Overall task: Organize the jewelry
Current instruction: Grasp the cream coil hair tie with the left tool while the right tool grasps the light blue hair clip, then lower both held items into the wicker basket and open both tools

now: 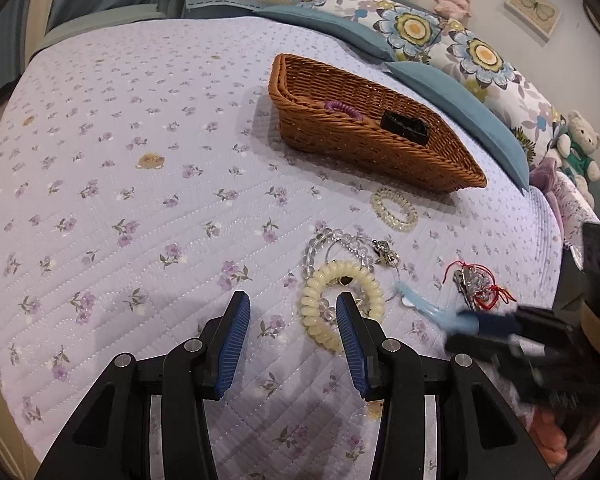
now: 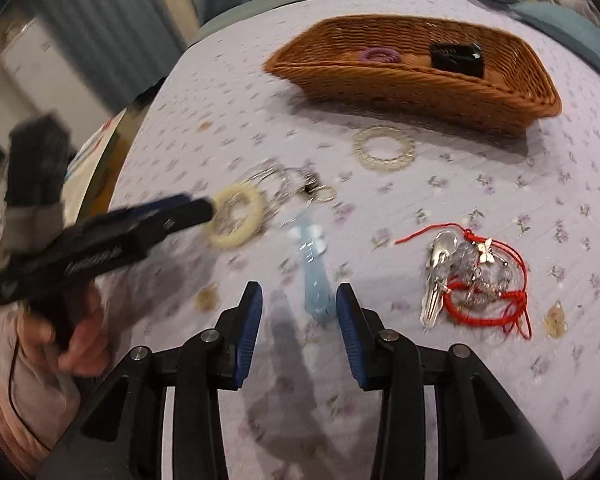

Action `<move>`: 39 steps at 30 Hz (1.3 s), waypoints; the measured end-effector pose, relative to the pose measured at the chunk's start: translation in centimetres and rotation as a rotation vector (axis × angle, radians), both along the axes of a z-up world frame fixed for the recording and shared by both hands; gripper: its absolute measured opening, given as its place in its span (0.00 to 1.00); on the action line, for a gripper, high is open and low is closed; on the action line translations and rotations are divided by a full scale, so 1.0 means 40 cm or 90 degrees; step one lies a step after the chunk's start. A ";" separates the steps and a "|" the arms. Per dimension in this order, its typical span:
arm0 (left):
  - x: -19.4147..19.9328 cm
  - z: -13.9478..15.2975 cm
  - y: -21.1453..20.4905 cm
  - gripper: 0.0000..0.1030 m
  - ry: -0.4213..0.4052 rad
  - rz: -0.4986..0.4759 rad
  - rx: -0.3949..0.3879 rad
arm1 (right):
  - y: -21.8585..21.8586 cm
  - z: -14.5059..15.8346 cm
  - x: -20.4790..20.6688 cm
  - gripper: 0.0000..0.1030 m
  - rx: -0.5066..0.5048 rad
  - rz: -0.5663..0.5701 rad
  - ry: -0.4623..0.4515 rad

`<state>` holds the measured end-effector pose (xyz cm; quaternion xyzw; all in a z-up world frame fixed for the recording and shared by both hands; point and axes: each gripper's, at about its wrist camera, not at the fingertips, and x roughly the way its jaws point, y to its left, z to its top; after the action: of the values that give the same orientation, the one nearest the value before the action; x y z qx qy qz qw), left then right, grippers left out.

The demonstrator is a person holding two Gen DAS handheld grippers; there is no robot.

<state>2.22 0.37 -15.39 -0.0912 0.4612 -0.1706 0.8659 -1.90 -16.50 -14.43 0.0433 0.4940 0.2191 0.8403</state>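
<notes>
- We are over a bed [image 1: 140, 128] with a pale lilac flowered quilt, pillows and soft toys along its far edge, and a brown wicker basket [image 1: 432, 160] sitting on the quilt beyond the loose jewelry.
- The basket already has a purple hair tie [image 1: 342, 107] and a small black box [image 1: 406, 126] in it.
- Our left gripper [image 1: 292, 312] has its jaws spread with nothing between them; the cream spiral hair tie [image 1: 320, 304] lies just ahead, its near edge touching or slipping behind the right-hand finger [image 1: 350, 332], so it sits slightly to that side of the gap.
- A clear bead bracelet [image 1: 340, 240] lies tangled against the far side of that cream tie.
- Our right gripper [image 2: 298, 300] is also spread and empty; the light blue hair clip [image 2: 314, 276] lies straight ahead, its long axis running away from us, roughly in line with the fingers, its near end about level with the fingertips.
- The red cord bracelet [image 2: 488, 300] sits off to the right, the clear spiral hair tie [image 2: 382, 148] near the basket.
- We judge the right hand the nearer for the clip and the left for the cream tie.
</notes>
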 end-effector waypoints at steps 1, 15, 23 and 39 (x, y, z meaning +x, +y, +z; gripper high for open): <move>0.000 0.000 0.000 0.45 0.000 0.000 0.001 | 0.004 0.003 -0.003 0.41 -0.017 -0.003 -0.008; -0.003 -0.007 -0.027 0.38 0.000 -0.017 0.023 | 0.038 -0.030 0.039 0.38 -0.084 -0.041 -0.042; -0.008 -0.014 -0.057 0.15 -0.007 -0.041 0.058 | 0.024 -0.030 0.034 0.14 -0.096 -0.071 -0.051; -0.031 0.053 -0.040 0.10 -0.049 -0.044 -0.001 | -0.056 0.057 0.002 0.14 -0.048 -0.120 -0.075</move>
<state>0.99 -1.24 -13.25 -0.0690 0.4305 -0.2040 0.8765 -1.84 -18.76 -12.15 0.0452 0.4453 0.1224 0.8858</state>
